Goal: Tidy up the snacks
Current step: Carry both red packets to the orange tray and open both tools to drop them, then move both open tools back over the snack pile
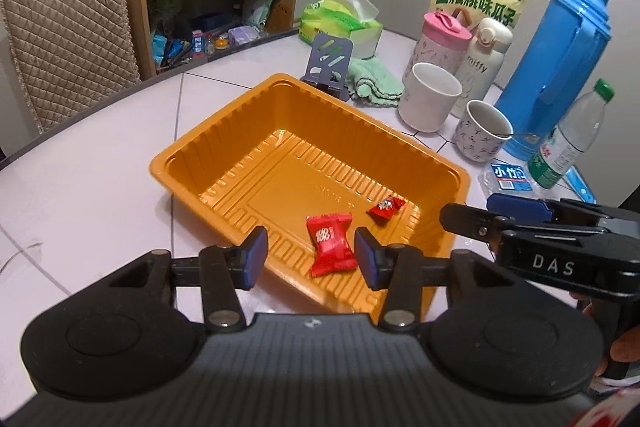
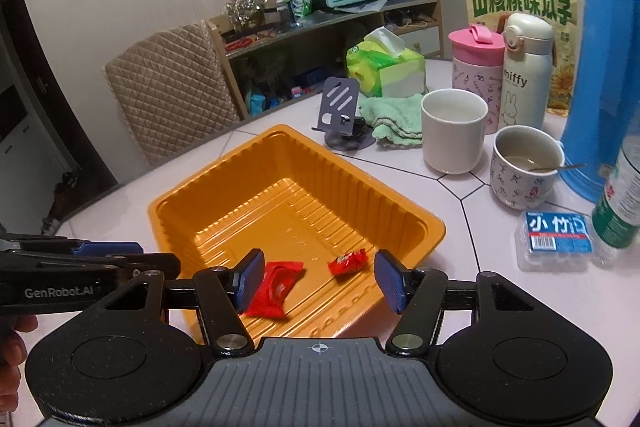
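Observation:
An orange plastic tray [image 1: 224, 125] [image 2: 224, 163] sits on the white tiled table. Two red snacks lie on its near floor: a larger red packet [image 1: 331, 245] [image 2: 276, 289] and a small twisted red candy [image 1: 386, 207] [image 2: 348, 262]. My left gripper [image 1: 311, 253] hovers open above the larger packet, its blue pads [image 1: 256, 255] clear of it. Above the tray's near end my right gripper [image 2: 320, 271] is open too, with the small candy lying below between its pads and not touched. Each gripper shows side-on in the other's view: right gripper [image 1: 480, 215], left gripper [image 2: 140, 255].
Behind the tray stand a grey phone stand [image 2: 338, 107], a green cloth [image 2: 394, 121], a tissue pack [image 2: 384, 67], a white cup [image 2: 454, 131], a patterned cup with a spoon [image 2: 524, 167], two flasks and a seed bag. A blue thermos [image 1: 560, 67], water bottle [image 1: 568, 139] and small tissue packet [image 2: 558, 237] crowd the right. A quilted chair [image 1: 68, 47] is at left.

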Demonstrator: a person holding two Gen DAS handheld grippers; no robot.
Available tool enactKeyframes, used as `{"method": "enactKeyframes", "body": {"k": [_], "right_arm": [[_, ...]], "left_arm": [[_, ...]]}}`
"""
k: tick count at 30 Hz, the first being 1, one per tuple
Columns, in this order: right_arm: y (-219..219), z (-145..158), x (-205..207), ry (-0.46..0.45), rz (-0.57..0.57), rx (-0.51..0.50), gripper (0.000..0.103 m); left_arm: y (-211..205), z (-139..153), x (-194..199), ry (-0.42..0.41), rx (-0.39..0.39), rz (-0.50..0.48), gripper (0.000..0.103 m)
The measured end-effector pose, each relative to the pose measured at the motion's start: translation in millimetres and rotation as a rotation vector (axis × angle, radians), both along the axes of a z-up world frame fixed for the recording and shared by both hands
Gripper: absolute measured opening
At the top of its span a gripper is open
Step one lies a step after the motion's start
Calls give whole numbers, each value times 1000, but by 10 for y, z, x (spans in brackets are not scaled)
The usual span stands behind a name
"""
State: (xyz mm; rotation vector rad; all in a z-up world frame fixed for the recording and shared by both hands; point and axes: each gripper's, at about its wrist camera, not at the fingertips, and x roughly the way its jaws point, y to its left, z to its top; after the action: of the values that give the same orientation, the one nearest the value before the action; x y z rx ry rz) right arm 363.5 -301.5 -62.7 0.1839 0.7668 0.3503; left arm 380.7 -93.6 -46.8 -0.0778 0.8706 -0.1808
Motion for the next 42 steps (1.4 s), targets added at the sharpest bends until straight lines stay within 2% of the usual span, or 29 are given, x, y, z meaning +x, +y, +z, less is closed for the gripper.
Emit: {"method": "enactKeyframes", "body": {"k": [10,16,19,24,33,42], "right_arm": [[23,227,-687,-11,24,55,63],[104,323,-1068,-9,45,67,63],[154,351,-1224,-4,49,69,63],[274,371,-1450,10,66,64,64],[500,291,-1780,43,100,42,64],[725,73,-1979,116,124,23,64]], "left_arm": [[258,186,-697,-10,-10,40,49],[478,272,-1143,-8,-10,72,53],[581,298,-1345,-9,-12,89,58],[752,312,-1684,-4,-20,103,59],[1005,228,-2092,13,8,131,59],[1266,86,-2337,46,19,182,59]]}}
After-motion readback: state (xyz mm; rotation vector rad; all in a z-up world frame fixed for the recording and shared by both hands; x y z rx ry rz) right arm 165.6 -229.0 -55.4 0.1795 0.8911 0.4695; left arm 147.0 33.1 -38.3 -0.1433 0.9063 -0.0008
